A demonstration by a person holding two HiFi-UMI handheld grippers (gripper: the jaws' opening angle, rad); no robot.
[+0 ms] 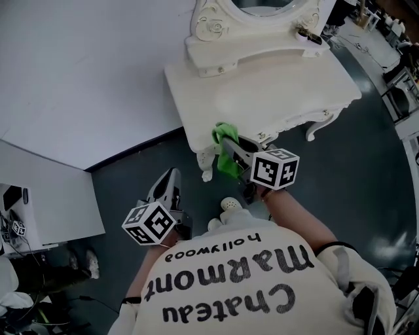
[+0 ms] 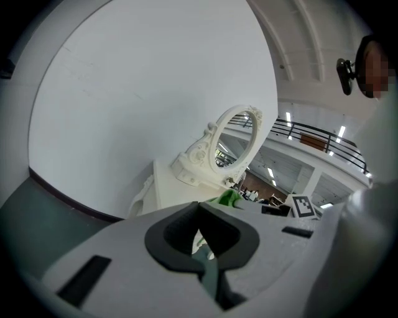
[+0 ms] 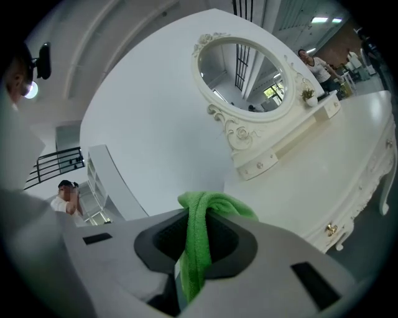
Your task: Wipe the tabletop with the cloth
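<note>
A white dressing table point(image 1: 275, 91) with an oval mirror point(image 1: 262, 10) stands ahead of me. My right gripper point(image 1: 229, 145) is at the table's near left edge, shut on a green cloth point(image 1: 221, 131). In the right gripper view the cloth point(image 3: 199, 242) hangs folded between the jaws of the right gripper point(image 3: 198, 239), just short of the tabletop point(image 3: 329, 168). My left gripper point(image 1: 171, 175) is lower left over the dark floor, shut and holding nothing. The left gripper point(image 2: 200, 233) points toward the table point(image 2: 171, 186), and the cloth point(image 2: 230, 197) shows beyond it.
A white curved wall point(image 1: 78, 78) runs behind and left of the table. A white cabinet point(image 1: 46, 196) stands at the left. Dark floor point(image 1: 353, 170) surrounds the table's curved legs point(image 1: 321, 124). A small dark item point(image 1: 309, 33) sits on the mirror's shelf.
</note>
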